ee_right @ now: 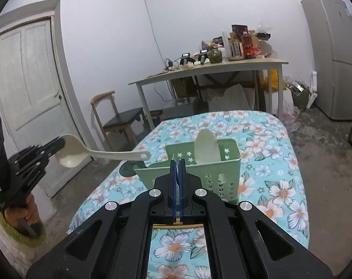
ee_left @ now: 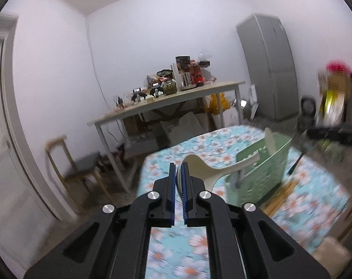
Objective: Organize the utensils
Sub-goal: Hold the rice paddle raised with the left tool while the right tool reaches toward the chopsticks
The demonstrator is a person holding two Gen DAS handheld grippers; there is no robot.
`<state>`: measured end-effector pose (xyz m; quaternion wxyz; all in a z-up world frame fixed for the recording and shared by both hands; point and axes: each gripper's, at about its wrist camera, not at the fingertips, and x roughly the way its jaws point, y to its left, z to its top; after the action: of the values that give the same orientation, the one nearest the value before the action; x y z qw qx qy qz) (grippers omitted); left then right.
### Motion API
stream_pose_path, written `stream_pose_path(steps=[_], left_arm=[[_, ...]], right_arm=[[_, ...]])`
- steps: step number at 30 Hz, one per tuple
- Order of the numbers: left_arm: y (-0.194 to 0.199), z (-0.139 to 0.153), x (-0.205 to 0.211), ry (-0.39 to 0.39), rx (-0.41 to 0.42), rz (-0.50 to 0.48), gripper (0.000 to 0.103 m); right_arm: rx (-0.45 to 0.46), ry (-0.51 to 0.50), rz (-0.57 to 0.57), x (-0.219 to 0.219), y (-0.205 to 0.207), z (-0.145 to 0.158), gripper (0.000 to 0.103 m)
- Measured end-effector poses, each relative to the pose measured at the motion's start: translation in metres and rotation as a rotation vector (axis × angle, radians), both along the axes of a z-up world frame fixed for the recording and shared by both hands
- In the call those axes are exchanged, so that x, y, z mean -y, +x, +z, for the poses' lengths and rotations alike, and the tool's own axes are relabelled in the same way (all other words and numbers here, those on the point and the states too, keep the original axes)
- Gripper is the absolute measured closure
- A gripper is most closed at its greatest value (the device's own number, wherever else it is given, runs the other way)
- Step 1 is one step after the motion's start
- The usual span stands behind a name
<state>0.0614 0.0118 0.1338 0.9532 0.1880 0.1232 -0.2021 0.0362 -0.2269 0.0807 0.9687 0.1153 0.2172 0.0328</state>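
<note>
My left gripper (ee_left: 179, 169) is shut on the bowl of a cream ladle (ee_left: 213, 171). The ladle's handle points toward a green perforated utensil basket (ee_left: 262, 174) on the floral-covered table (ee_left: 315, 200). In the right wrist view the left gripper (ee_right: 57, 145) holds the ladle (ee_right: 101, 153) in the air, handle end near the basket's (ee_right: 213, 169) left rim. A cream rice paddle (ee_right: 206, 148) stands upright in the basket. My right gripper (ee_right: 178, 162) is shut with nothing between its fingers, just in front of the basket. Wooden chopsticks (ee_right: 176, 226) lie on the cloth under it.
A dark green object (ee_right: 127, 169) sits left of the basket. More chopsticks (ee_left: 280, 195) lie on the cloth right of the basket. A wooden chair (ee_right: 120, 118), a cluttered table (ee_right: 210, 69), a door (ee_right: 29, 88) and a grey fridge (ee_right: 334, 53) stand beyond.
</note>
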Motion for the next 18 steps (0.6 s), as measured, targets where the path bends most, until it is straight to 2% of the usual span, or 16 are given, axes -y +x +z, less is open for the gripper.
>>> stream_pose_path(steps=[3, 9, 18], left_arm=[[0.006, 0.003, 0.020, 0.117, 0.052, 0.003, 0.099], [0.026, -0.002, 0.052, 0.336, 0.097, -0.023, 0.099], [0.044, -0.016, 0.092, 0.541, 0.127, -0.059, 0.099]], right_arm=[[0.015, 0.015, 0.003, 0.004, -0.003, 0.001, 0.103], [0.045, 0.037, -0.002, 0.017, -0.008, 0.004, 0.103], [0.050, 0.073, -0.019, 0.032, -0.010, -0.002, 0.103]])
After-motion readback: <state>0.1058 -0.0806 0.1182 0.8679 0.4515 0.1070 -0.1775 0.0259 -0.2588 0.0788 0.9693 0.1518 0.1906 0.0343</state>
